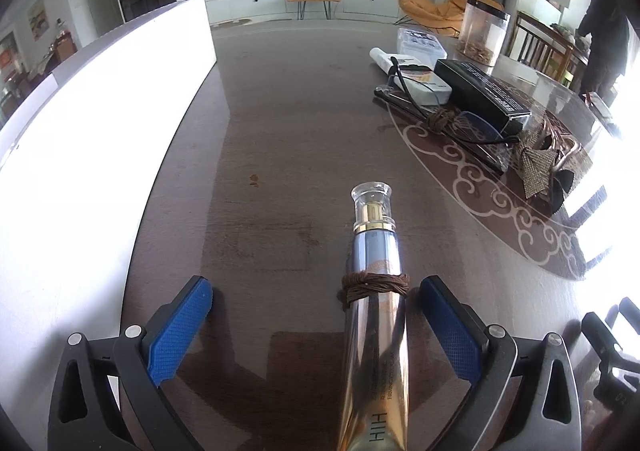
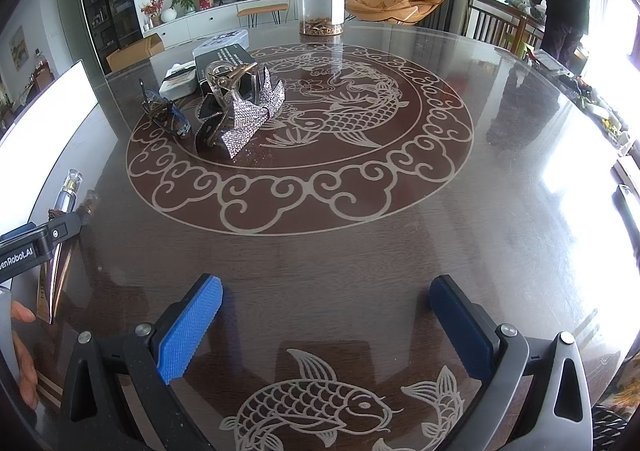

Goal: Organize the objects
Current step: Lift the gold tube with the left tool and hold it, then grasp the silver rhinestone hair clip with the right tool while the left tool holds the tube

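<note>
The tube (image 1: 376, 315) is found lying on the bench (image 1: 288, 139), between the wide-open fingers of the left hand-held gripper (image 1: 316, 303), closer to the right finger. Its long axis is aligned with the fingers, cap pointing away. The right hand-held gripper (image 2: 326, 301), also spread wide and empty, is positioned well apart.

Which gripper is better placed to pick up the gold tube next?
Left. The left gripper is open with the gold tube lying between its fingers. The right gripper is open over bare table, with the tube off to its left.
</note>
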